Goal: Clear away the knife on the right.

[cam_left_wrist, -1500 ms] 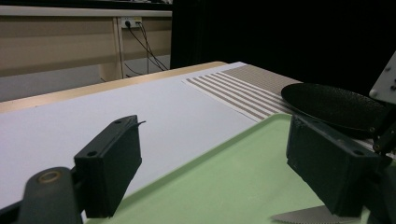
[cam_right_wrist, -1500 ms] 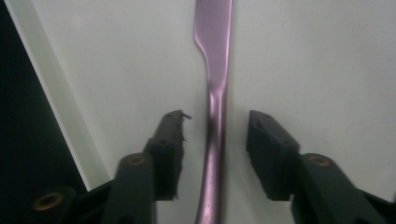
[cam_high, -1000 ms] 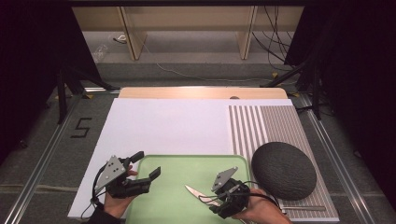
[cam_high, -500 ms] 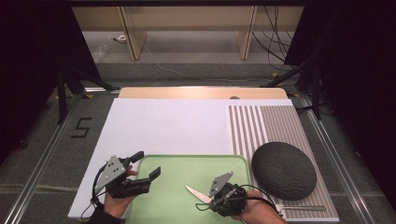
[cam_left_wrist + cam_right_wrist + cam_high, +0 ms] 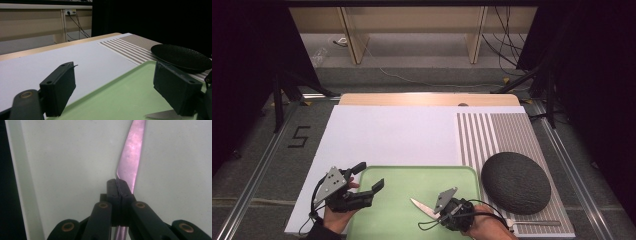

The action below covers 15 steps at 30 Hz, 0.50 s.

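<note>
The jaws of the right gripper (image 5: 443,212) have just been closing, and in the right gripper view they are now seen clamped on the knife (image 5: 130,157) where blade meets handle, the blade pointing to the top of that frame. In the high view the knife (image 5: 423,206) is found at the lower middle of the frame, over the green tray (image 5: 412,175), blade aimed left. With the grip made, a lift is judged to be next; the left gripper (image 5: 362,182), at the lower left, is held apart and empty.

Black gripper (image 5: 365,186), grey triangular plate.
</note>
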Tool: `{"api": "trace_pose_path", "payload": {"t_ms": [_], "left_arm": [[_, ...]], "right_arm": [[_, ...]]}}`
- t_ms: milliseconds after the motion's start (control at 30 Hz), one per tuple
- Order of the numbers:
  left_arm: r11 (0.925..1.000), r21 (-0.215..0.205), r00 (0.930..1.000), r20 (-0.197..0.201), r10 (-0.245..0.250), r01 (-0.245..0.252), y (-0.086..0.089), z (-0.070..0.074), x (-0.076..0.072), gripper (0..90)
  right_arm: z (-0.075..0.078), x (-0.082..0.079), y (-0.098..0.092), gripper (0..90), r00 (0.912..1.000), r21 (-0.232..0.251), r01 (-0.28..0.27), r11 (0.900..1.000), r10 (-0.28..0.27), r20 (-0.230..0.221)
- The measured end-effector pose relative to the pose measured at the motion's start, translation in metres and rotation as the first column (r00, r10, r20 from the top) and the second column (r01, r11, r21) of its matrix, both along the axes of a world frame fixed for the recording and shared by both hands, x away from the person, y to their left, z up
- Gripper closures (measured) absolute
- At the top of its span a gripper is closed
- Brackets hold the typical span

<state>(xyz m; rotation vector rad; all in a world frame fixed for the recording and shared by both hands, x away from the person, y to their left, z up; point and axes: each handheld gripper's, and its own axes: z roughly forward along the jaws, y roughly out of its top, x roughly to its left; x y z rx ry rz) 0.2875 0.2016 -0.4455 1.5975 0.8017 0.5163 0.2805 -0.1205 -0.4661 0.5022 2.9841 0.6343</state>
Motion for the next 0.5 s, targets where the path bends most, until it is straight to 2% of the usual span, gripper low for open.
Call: {"api": "trace_pose_path", "payload": {"t_ms": [267,500], "left_arm": [[1.0000,0.003,1.0000,0.001,-0.001,0.001,0.000,0.000,0.000,17.5],[1.0000,0.001,1.0000,0.000,-0.001,0.001,0.000,0.000,0.000,17.5]], "right_arm": [[-0.001,0.004,-0.004,90.0,0.9995,-0.033,0.008,0.999,-0.007,0.030],[0.000,0.009,-0.011,90.0,0.9977,-0.049,0.050,0.998,-0.048,0.047]]}}
